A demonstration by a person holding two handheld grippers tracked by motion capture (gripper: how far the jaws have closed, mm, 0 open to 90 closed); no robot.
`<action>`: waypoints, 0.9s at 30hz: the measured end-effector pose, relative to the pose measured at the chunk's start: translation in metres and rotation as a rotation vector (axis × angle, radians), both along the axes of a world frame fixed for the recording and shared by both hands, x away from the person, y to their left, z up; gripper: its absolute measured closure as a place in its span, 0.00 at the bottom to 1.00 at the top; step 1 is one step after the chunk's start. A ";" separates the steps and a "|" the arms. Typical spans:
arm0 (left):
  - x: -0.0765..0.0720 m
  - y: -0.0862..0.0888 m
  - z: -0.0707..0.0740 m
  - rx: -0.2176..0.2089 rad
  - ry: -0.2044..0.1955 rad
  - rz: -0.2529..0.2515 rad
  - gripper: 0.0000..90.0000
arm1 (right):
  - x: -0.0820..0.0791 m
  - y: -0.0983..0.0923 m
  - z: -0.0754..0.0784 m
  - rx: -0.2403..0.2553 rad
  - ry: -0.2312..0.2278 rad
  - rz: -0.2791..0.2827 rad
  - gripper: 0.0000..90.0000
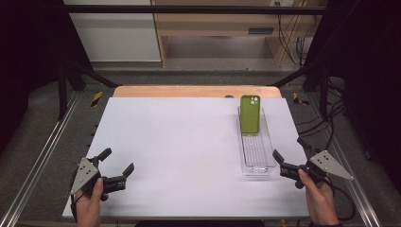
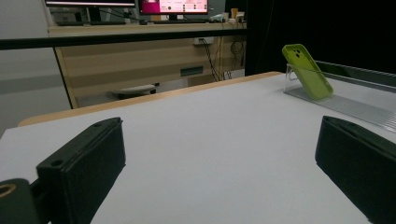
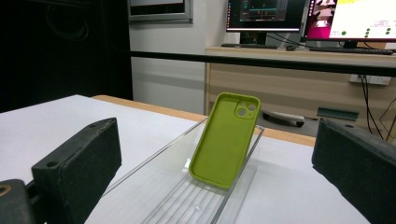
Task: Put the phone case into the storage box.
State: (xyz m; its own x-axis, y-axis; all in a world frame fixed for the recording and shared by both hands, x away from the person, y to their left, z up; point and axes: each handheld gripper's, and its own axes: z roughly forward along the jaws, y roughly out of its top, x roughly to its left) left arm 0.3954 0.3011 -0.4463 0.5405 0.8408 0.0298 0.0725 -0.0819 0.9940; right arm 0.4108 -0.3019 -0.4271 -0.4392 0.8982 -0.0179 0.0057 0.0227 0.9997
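Two handheld black two-jaw grippers, left gripper [image 1: 116, 166] and right gripper [image 1: 289, 152], blocky matte pads with small holes, grey triangular screw-dotted top plates, black cable trailing from the right, bare forearms

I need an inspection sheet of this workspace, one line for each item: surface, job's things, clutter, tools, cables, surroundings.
Surface: white table top, bare, with a wooden edge at the far side.
Job's things: green phone case leans upright against the far end of a clear tray, camera holes at the top.
Clutter: nothing seen on the table.
Tools: left tool open, hand-held at the near left; right tool open, beside the tray's near end, holding nothing.
Cables: black cables on the floor to the right.
Surroundings: black frame bars, wooden desk with monitors behind.
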 end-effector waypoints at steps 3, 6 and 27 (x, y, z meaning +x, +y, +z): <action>-0.001 0.000 0.001 -0.008 -0.006 -0.001 0.01 | -0.002 0.001 -0.002 0.002 0.001 0.003 0.02; -0.002 0.001 0.001 -0.007 -0.015 -0.009 0.01 | -0.004 0.002 -0.004 0.007 0.006 0.004 0.02; -0.010 0.007 0.005 -0.021 -0.060 -0.031 0.01 | -0.004 0.025 -0.022 -0.020 0.053 0.081 0.02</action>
